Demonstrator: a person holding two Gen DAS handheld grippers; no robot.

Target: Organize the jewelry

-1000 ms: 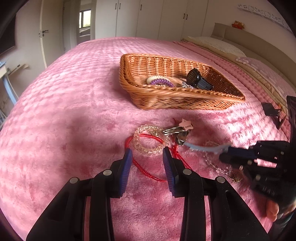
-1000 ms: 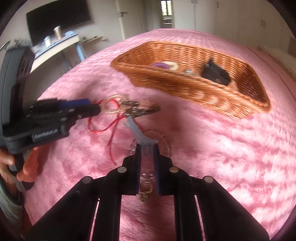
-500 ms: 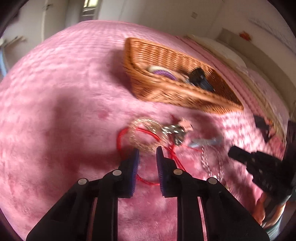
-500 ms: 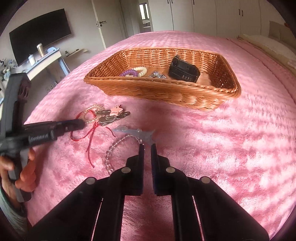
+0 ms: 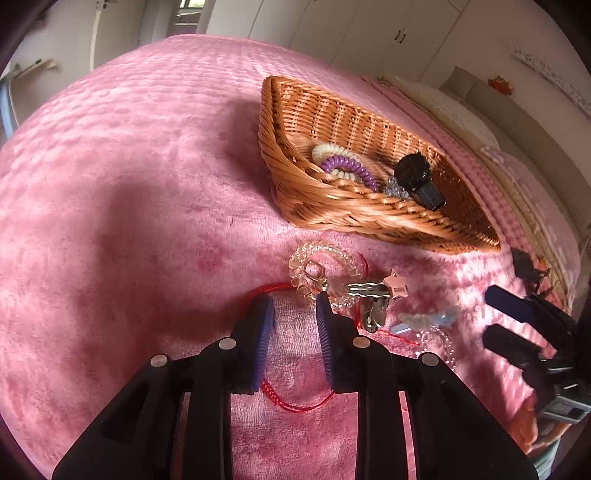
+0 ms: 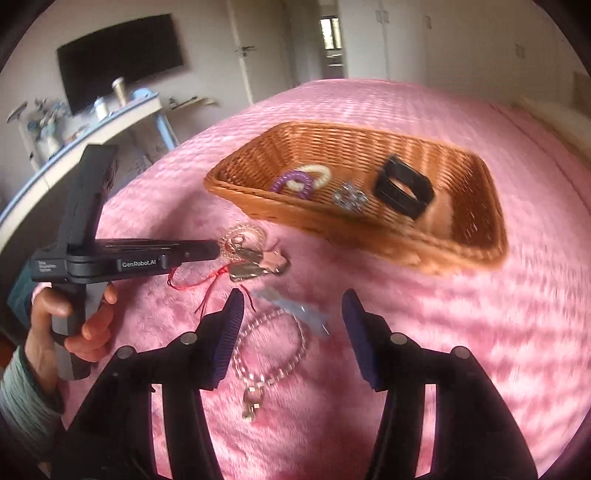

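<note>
A bedroom is shown: pink bedspread (image 5: 129, 166), white wardrobes (image 5: 332, 29), wall-mounted television (image 6: 122, 81), cluttered desk (image 6: 92, 122), daylight through an open doorway (image 6: 330, 37).

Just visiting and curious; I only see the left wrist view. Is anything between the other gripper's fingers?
Observer: Yes. A bead bracelet lies on the blanket between the right gripper's fingers, which are opening and not gripping it.
Operator: Does it have a clasp?
Observer: A small metal charm sits at its near end.
Operator: What's beyond the bed there?
Observer: A dark TV on the wall, above a desk.
</note>
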